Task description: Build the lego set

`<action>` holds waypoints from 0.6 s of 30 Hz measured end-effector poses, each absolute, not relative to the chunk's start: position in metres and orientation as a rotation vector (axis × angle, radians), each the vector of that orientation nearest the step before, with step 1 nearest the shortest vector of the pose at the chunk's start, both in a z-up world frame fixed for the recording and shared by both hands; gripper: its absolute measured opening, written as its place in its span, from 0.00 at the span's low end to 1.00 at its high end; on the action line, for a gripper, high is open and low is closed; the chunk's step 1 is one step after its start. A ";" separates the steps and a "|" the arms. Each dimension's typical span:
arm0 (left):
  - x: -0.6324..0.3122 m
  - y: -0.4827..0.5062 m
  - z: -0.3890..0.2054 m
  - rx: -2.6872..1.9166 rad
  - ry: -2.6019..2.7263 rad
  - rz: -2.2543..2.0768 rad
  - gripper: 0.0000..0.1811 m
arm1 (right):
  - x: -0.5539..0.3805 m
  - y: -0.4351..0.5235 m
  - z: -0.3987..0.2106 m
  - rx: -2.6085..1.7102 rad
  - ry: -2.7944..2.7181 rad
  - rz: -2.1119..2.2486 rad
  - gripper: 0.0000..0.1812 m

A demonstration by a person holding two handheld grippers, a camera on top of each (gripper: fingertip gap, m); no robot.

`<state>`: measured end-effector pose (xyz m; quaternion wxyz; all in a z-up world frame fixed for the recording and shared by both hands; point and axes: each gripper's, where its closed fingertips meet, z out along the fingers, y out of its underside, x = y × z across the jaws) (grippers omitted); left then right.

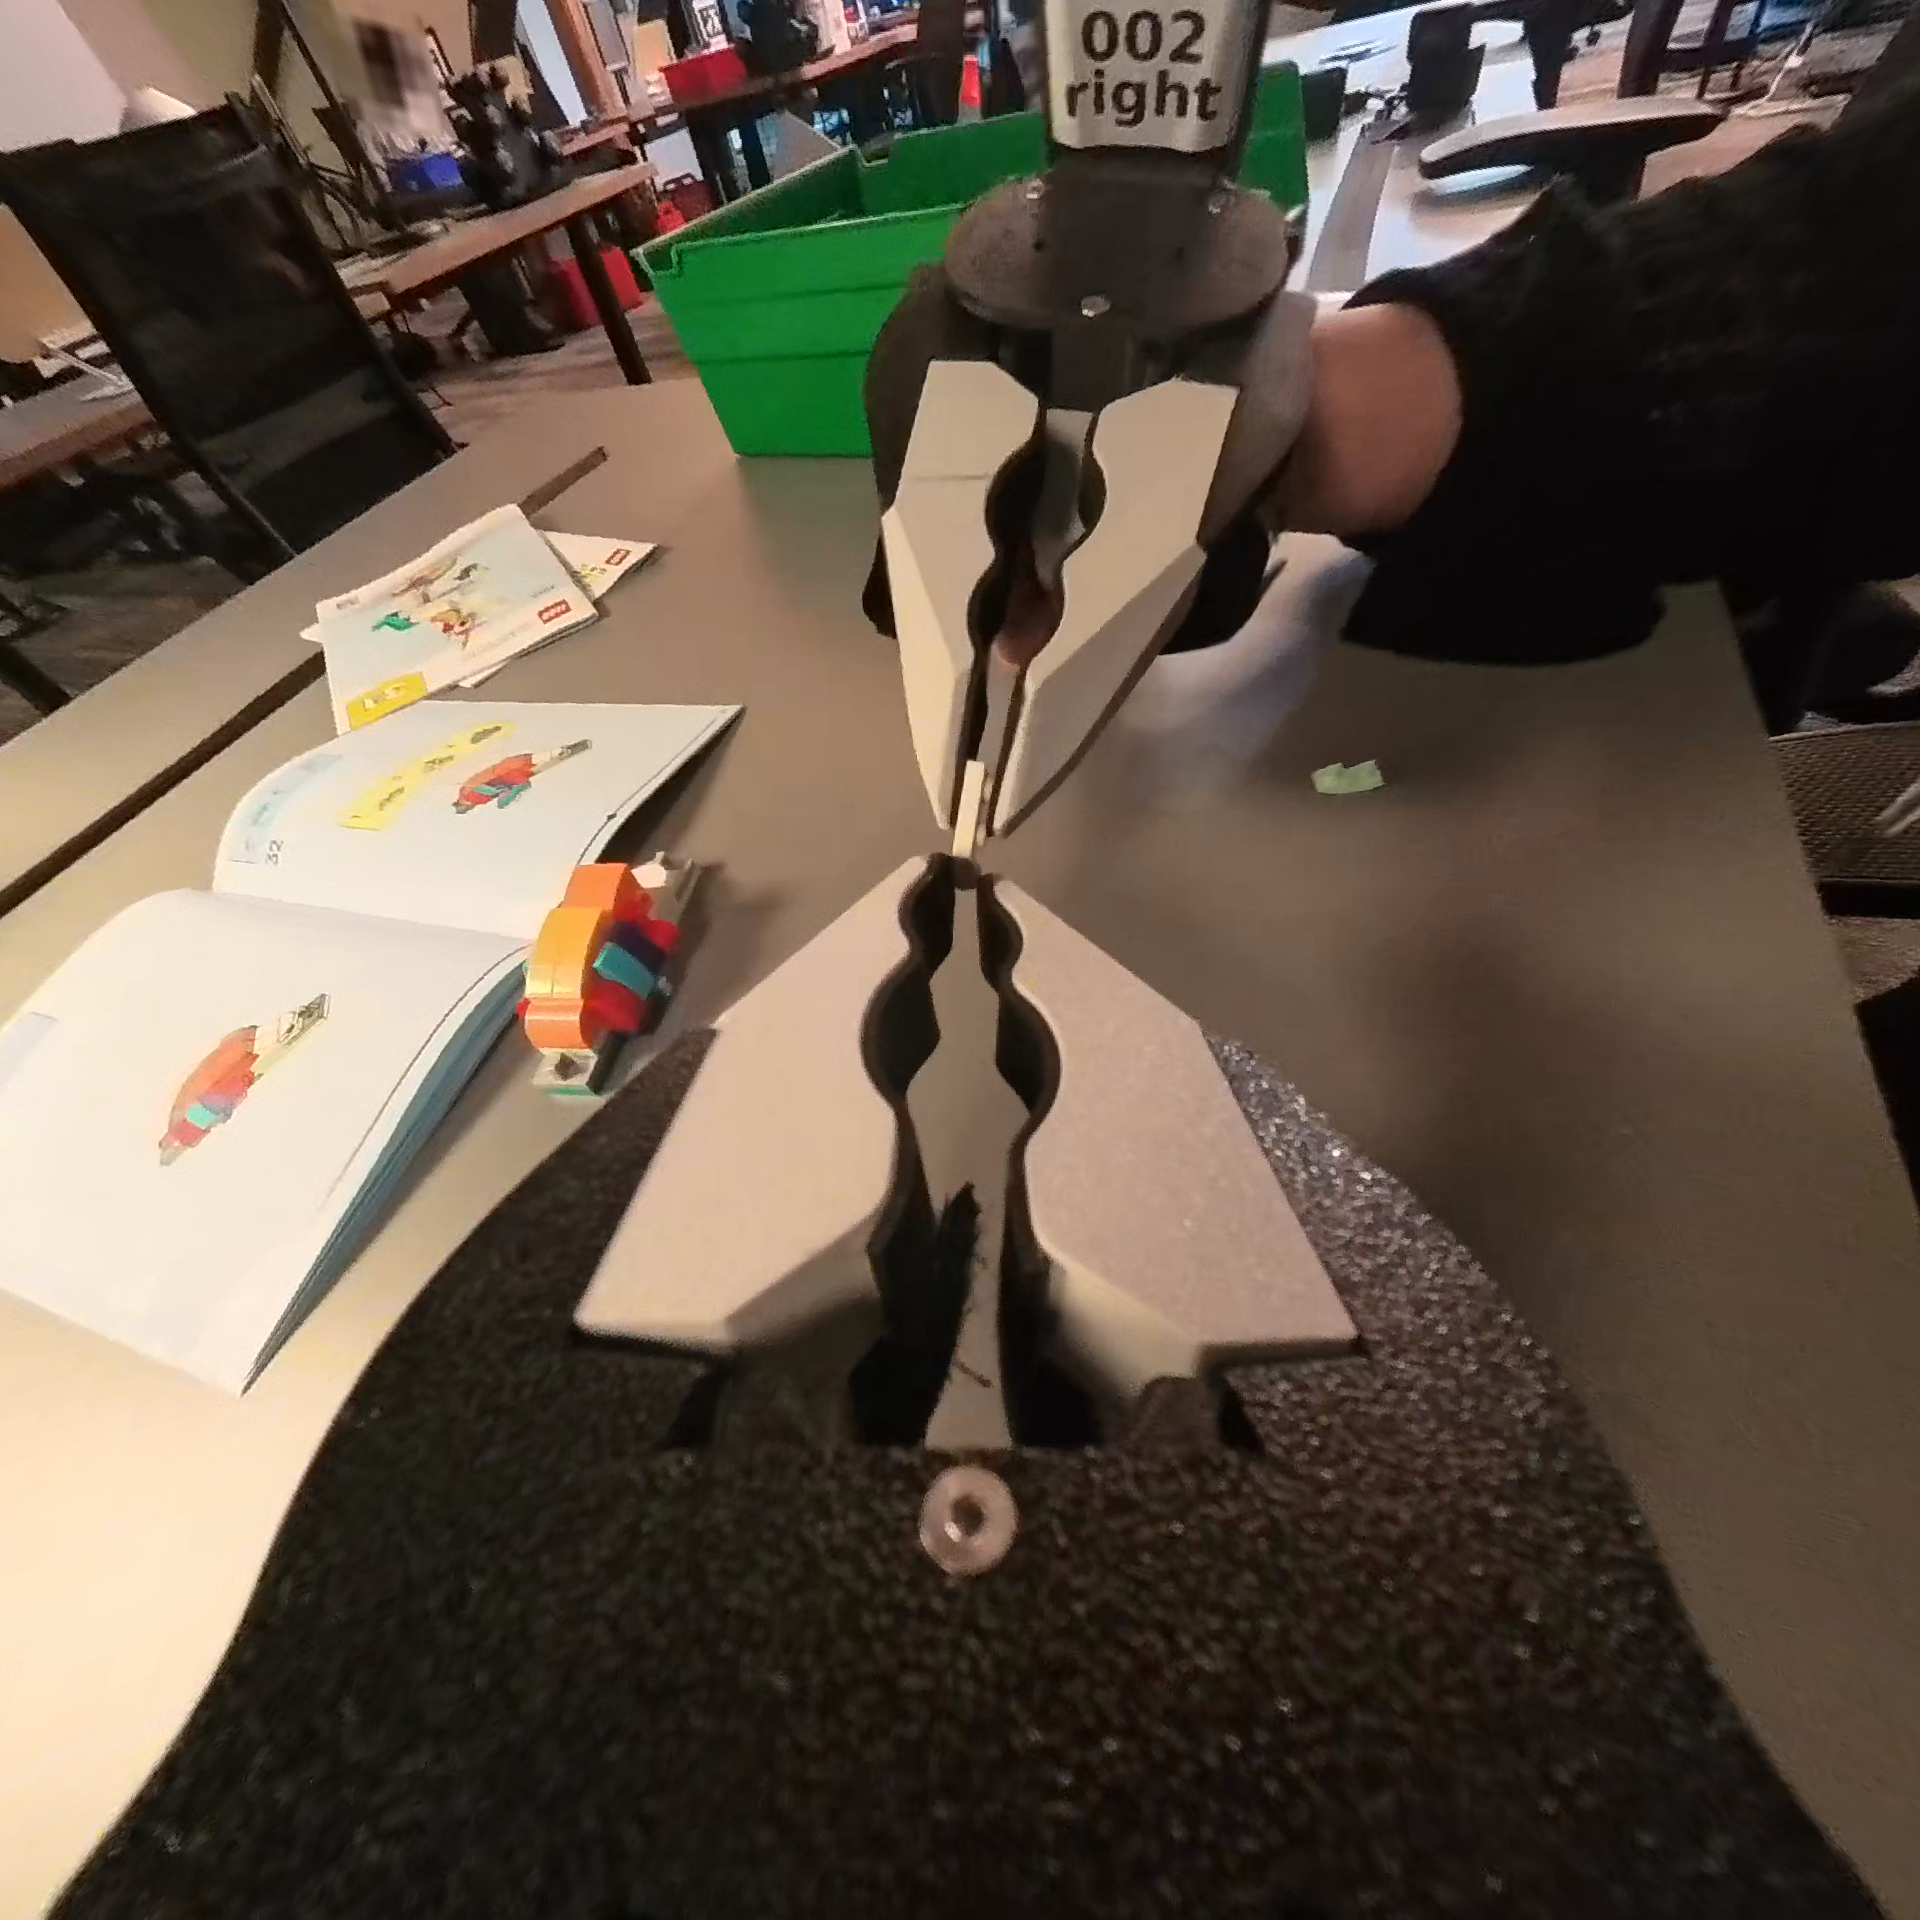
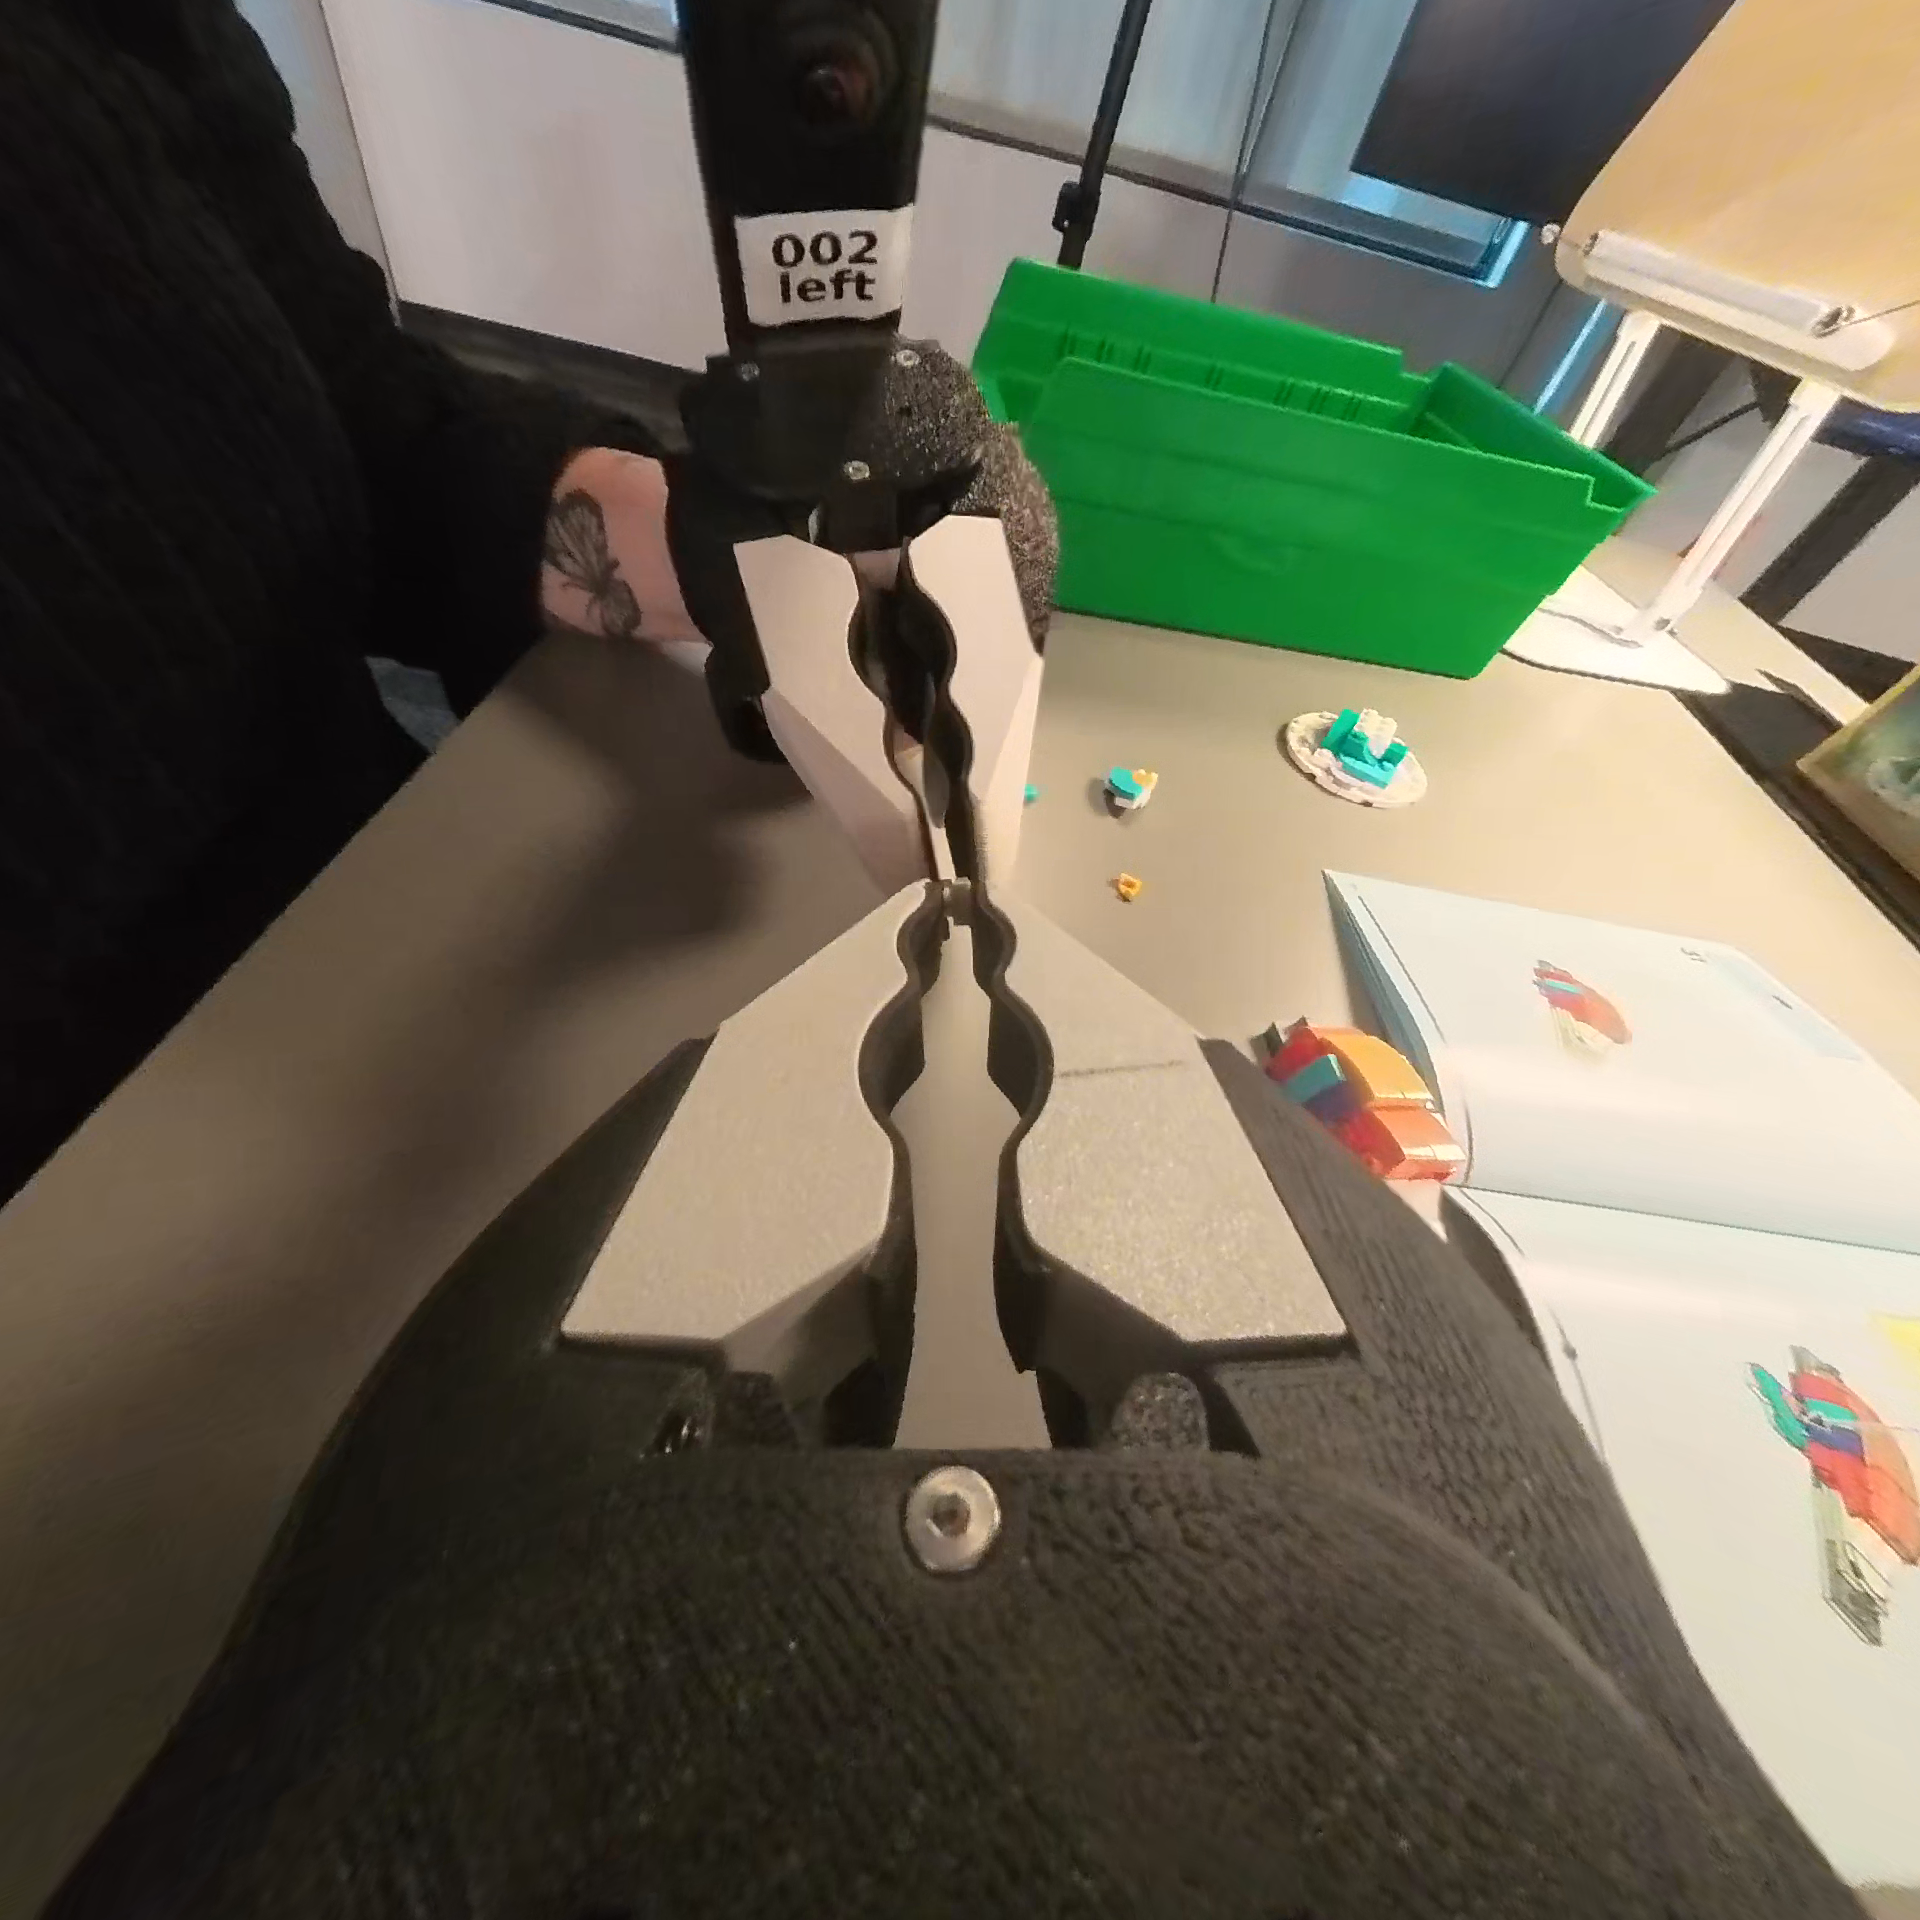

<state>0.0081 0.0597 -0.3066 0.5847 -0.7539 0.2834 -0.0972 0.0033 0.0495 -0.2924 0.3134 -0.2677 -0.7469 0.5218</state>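
Observation:
My two grippers meet tip to tip above the grey table [image 1: 1455, 1039]. In the left wrist view my left gripper [image 1: 962, 875] is shut, and the right gripper [image 1: 975, 821] comes in from above, shut on a small white piece [image 1: 971, 805]. The piece's lower end reaches into my left gripper's tips. In the right wrist view my right gripper [image 2: 954, 899] and the left gripper [image 2: 951, 864] pinch the same spot, where only a sliver of the piece [image 2: 956, 896] shows. An orange, red and teal lego model [image 1: 603, 977] lies beside the open instruction booklet [image 1: 312, 1039].
A green bin [image 2: 1299, 499] stands at the back of the table. A white round plate with a teal build [image 2: 1356, 753], a teal and yellow piece [image 2: 1127, 788] and a small yellow piece [image 2: 1125, 885] lie loose. A light green piece [image 1: 1348, 776] and more booklets [image 1: 468, 613] lie nearby. Left and right tips are no more than a few centimetres apart.

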 end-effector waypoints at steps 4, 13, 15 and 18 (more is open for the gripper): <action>0.005 0.062 -0.306 -1.775 0.638 -0.208 0.01 | 0.003 0.053 -0.292 -0.767 -1.965 1.359 0.03; -0.009 0.042 -0.269 -1.606 0.493 -0.187 0.01 | 0.086 0.079 -0.316 -1.433 -1.936 1.034 0.19; -0.010 0.036 -0.259 -1.554 0.479 -0.160 0.01 | 0.106 0.077 -0.329 -1.586 -1.886 0.927 0.18; -0.010 0.030 -0.256 -1.526 0.462 -0.143 0.01 | 0.123 0.069 -0.343 -1.785 -1.748 0.838 0.17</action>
